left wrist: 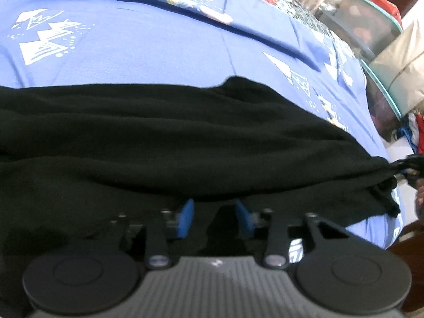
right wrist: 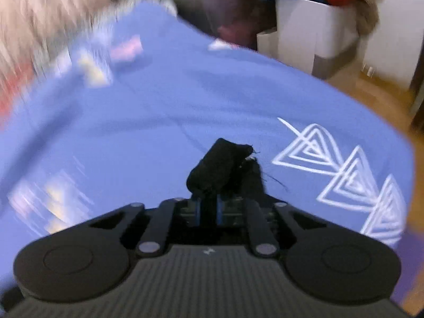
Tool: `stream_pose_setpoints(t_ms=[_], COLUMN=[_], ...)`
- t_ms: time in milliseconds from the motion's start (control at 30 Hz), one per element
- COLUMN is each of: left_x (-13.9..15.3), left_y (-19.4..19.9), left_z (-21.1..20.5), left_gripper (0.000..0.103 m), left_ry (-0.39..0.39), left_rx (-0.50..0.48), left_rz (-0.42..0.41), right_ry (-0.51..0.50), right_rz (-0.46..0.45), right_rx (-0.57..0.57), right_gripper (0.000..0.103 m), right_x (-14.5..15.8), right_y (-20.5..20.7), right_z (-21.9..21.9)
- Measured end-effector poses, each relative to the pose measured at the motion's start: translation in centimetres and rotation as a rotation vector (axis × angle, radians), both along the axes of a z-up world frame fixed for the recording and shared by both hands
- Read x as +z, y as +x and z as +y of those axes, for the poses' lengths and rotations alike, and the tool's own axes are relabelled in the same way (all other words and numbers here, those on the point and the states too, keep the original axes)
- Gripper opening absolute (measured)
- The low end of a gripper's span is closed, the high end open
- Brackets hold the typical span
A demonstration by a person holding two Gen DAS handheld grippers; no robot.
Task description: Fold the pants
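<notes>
Black pants (left wrist: pixel 164 143) lie across a blue patterned bed sheet (left wrist: pixel 148 45) in the left wrist view. My left gripper (left wrist: pixel 216 212) is close over the near edge of the pants, its blue fingers (left wrist: pixel 186 217) apart with the tips under a fold of the cloth. My right gripper (right wrist: pixel 209 201) is shut on a bunched end of the black pants (right wrist: pixel 220 164), held above the sheet (right wrist: pixel 159 122). The right gripper also shows at the far right of the left wrist view (left wrist: pixel 412 164), pulling the cloth taut.
Clear storage bins with teal lids (left wrist: pixel 371 31) and a beige cushion (left wrist: pixel 400 66) stand beyond the bed's far right edge. A white bin (right wrist: pixel 312 34) with red and blue clothes stands on the wooden floor (right wrist: pixel 371 90) past the bed corner.
</notes>
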State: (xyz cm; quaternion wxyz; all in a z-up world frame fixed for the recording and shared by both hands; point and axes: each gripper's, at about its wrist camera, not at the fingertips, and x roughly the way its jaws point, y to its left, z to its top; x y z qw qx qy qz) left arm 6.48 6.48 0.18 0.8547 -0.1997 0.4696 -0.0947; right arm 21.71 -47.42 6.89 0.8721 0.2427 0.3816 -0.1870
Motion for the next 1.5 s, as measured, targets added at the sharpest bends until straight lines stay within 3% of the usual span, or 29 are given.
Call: stream_pose_setpoints(t_ms=[67, 167, 233, 300, 433, 467, 567, 633, 767, 833, 967, 1000, 1033, 1067, 1100, 1133, 1200, 1267, 1300, 1367, 1433, 1467, 1500], left_x=[0.3, 0.6, 0.6, 0.3, 0.3, 0.6, 1.5, 1.9, 2.0, 2.0, 1.5, 1.3, 1.0, 0.6, 0.2, -0.1, -0.2, -0.2, -0.3, -0.4, -0.4, -0.3, -0.2], left_y=[0.1, 0.0, -0.2, -0.4, -0.5, -0.6, -0.9, -0.8, -0.8, -0.7, -0.3, -0.1, 0.1, 0.4, 0.7, 0.9, 1.0, 0.9, 0.9, 1.0, 1.0, 1.0, 0.9], left_z=[0.7, 1.7, 1.9, 2.1, 2.0, 1.9, 1.3, 0.4, -1.7, -2.6, -3.5, -3.6, -3.6, -3.9, -3.8, -3.7, -3.5, -3.7, -3.7, -4.0, -4.1, -4.1, -4.1], left_gripper=[0.024, 0.024, 0.024, 0.024, 0.025, 0.028, 0.029, 0.032, 0.032, 0.034, 0.034, 0.034, 0.034, 0.033, 0.033, 0.031, 0.03, 0.03, 0.03, 0.03, 0.031, 0.031, 0.032], left_ry=[-0.009, -0.017, -0.02, -0.011, 0.002, 0.01, 0.013, 0.013, 0.012, 0.018, 0.037, 0.039, 0.044, 0.047, 0.049, 0.047, 0.041, 0.063, 0.069, 0.081, 0.086, 0.085, 0.083], left_rx=[0.019, 0.051, 0.057, 0.058, 0.049, 0.044, 0.019, 0.002, -0.032, -0.049, -0.064, -0.063, -0.058, -0.047, -0.034, -0.025, -0.016, -0.019, -0.023, -0.026, -0.028, -0.029, -0.032], left_rz=[-0.006, -0.014, -0.016, -0.003, 0.014, 0.011, -0.006, -0.014, -0.014, -0.009, 0.012, 0.019, 0.033, 0.05, 0.074, 0.088, 0.095, 0.098, 0.098, 0.096, 0.096, 0.096, 0.096], right_ry=[0.133, 0.313, 0.329, 0.285, 0.23, 0.238, 0.313, 0.302, 0.37, 0.408, 0.434, 0.447, 0.462, 0.473, 0.486, 0.506, 0.503, 0.445, 0.418, 0.424, 0.437, 0.469, 0.521], right_rz=[-0.196, -0.523, -0.606, -0.534, -0.213, -0.183, -0.244, -0.257, -0.279, -0.269, -0.239, -0.253, -0.261, -0.265, -0.259, -0.265, -0.406, -0.539, -0.556, -0.458, -0.287, -0.262, -0.303], right_rx=[-0.002, 0.096, 0.154, 0.104, -0.181, -0.243, -0.304, -0.286, -0.173, -0.126, -0.145, -0.156, -0.168, -0.171, -0.159, -0.163, -0.157, -0.15, -0.149, -0.189, -0.246, -0.273, -0.294], right_gripper=[0.012, 0.012, 0.014, 0.016, 0.017, 0.017, 0.029, 0.047, 0.053, 0.065, 0.066, 0.065, 0.051, 0.031, 0.02, 0.017, 0.012, 0.012, 0.012, 0.012, 0.015, 0.016, 0.017], right_x=[3.3, 7.3, 7.0, 4.5, -3.7, -5.0, -6.1, -5.7, -5.5, -5.8, -7.3, -6.7, -6.9, -6.8, -6.6, -6.0, -3.6, -1.5, -1.2, -2.8, -5.7, -7.0, -7.9], right_y=[-1.7, -5.4, -7.9, -10.1, -13.5, -14.8, -18.4, -19.4, -19.5, -18.9, -17.1, -16.8, -16.0, -15.3, -14.4, -13.8, -14.0, -15.1, -15.2, -14.6, -14.2, -14.8, -15.8], right_z=[-1.4, -3.5, -4.2, -5.1, -9.0, -10.1, -11.8, -11.8, -10.4, -8.9, -7.9, -7.8, -8.3, -8.5, -8.5, -9.3, -10.1, -10.9, -11.5, -12.8, -13.6, -13.8, -13.9])
